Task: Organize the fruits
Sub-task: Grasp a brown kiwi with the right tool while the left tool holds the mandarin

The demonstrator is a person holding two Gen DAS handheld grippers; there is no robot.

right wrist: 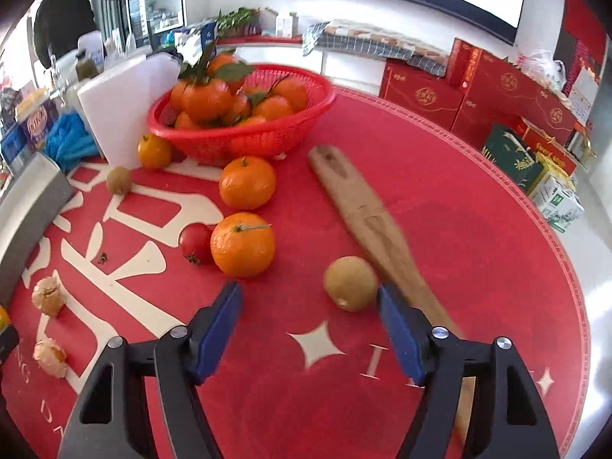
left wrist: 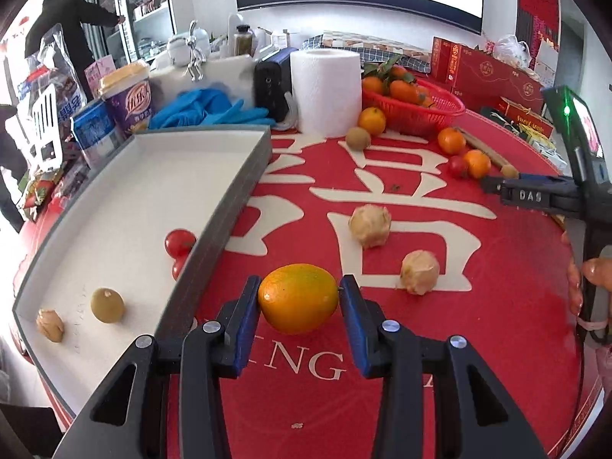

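Over red tablecloth (left wrist: 478,344), left tongs (left wrist: 300,300) clamp orange fruit (left wrist: 298,298), long axis crosswise; right tongs (right wrist: 310,313) apart.

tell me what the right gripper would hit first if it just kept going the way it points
Probably the kiwi: it lies just ahead of the open right gripper, close to its right-hand finger. Depth is hard to judge, so it may reach the red tablecloth first.

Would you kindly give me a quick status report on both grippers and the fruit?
Left gripper shut on orange fruit, beside tray. Right gripper open, kiwi near its right finger, not gripped. Wooden stick lies just behind kiwi.
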